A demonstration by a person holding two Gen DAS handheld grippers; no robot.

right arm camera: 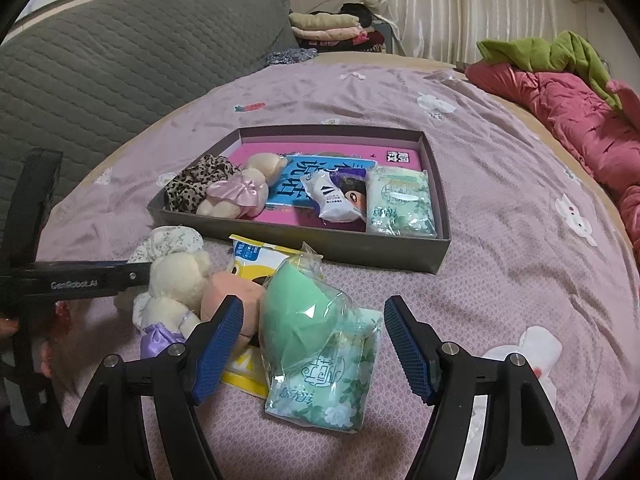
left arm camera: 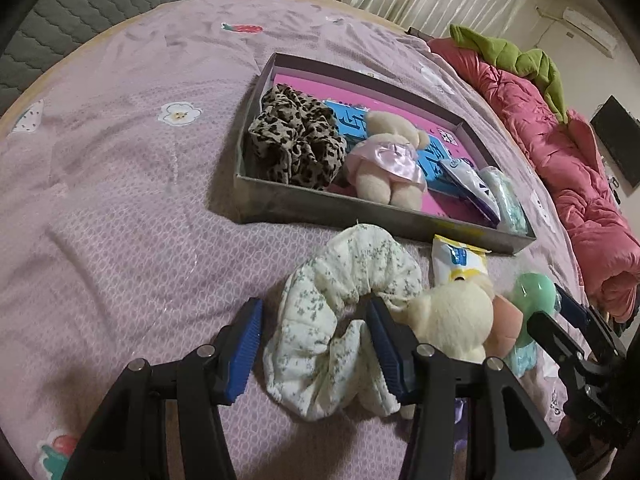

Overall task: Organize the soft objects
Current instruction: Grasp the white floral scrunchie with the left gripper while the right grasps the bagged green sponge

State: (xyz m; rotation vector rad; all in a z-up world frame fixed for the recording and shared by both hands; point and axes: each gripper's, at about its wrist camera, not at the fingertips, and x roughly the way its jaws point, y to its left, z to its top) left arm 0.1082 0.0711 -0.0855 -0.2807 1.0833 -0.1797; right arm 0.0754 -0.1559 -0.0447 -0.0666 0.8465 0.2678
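Observation:
A cream floral scrunchie lies on the lilac bedsheet in front of the grey box. My left gripper is open and low over it, the left pad clear of the cloth, the right finger over the ring's middle. A cream plush bear lies just right of it. My right gripper is open around a bagged green sponge lying on a green tissue pack; neither pad presses. A peach sponge sits beside its left finger. The box holds a leopard scrunchie and a pink-skirted bear.
A yellow-and-white packet lies by the box's front wall. The box also contains a white packet and a green tissue pack. A pink quilt with green cloth lines the right; grey quilted padding and folded clothes stand behind.

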